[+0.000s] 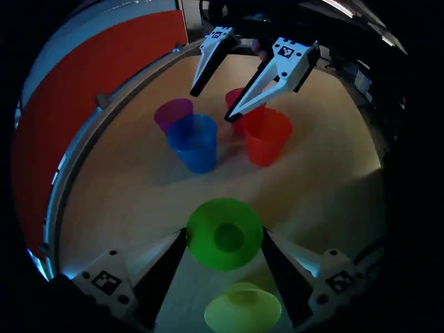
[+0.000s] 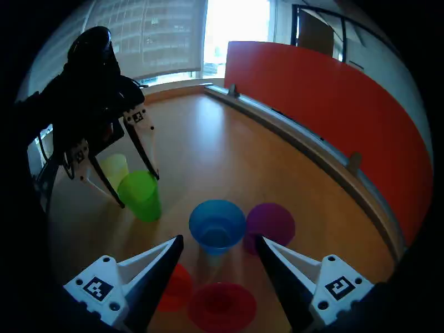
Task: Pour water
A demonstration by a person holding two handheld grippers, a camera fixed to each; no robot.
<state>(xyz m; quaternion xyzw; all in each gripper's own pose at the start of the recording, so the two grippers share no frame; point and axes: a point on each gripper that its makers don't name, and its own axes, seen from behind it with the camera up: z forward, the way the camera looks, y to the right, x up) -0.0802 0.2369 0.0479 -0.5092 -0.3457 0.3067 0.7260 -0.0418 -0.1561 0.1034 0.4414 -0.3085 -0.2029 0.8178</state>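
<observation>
Here my left hand-held gripper (image 1: 223,230) pinches a tapered, translucent green cup (image 1: 225,247); the right hand-held gripper (image 2: 218,238) hangs spread wide.

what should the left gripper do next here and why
Probably squeeze the left gripper shut on the green cup. Its fingers flank the cup's rim on both sides, but I cannot tell whether they press it. The right gripper hangs open above the other cups, holding nothing, so a firm hold on this cup likely comes first.
</observation>
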